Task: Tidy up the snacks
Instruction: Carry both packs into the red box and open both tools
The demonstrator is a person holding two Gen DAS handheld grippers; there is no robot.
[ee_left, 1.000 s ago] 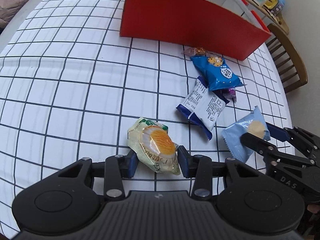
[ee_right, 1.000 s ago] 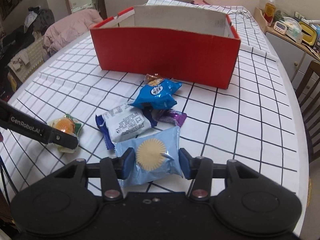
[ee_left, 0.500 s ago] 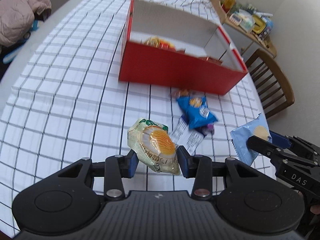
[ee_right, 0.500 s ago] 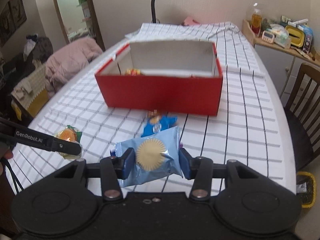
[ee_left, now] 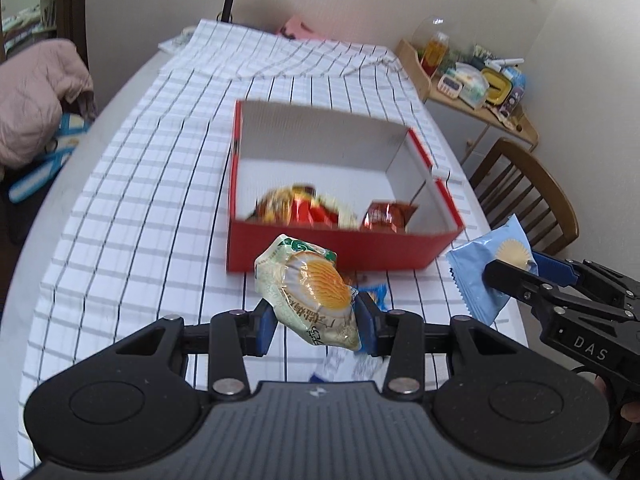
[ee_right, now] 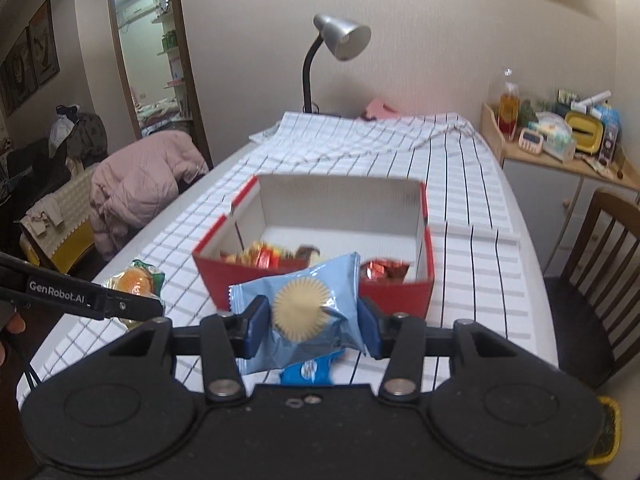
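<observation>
My left gripper [ee_left: 316,324] is shut on a pale green and orange snack packet [ee_left: 308,292] and holds it in the air in front of the red box [ee_left: 344,250]. My right gripper [ee_right: 310,330] is shut on a light blue packet with a gold disc [ee_right: 304,312], also raised before the red box [ee_right: 396,294]. The box is open on top and holds several red and orange wrapped snacks [ee_left: 308,210]. The right gripper with the blue packet [ee_left: 486,276] shows at the right of the left wrist view; the left one with its packet [ee_right: 136,282] shows at the left of the right wrist view.
A dark blue snack packet [ee_right: 308,372] lies on the checked tablecloth [ee_left: 132,216] below the grippers. A wooden chair [ee_right: 600,280] stands at the table's right. A desk lamp [ee_right: 336,44] stands at the far end. A side shelf [ee_right: 560,140] carries clutter.
Both grippers have risen well above the table with their packets and now look down into the red box from higher up. The loose snacks on the cloth have dropped almost out of view.
</observation>
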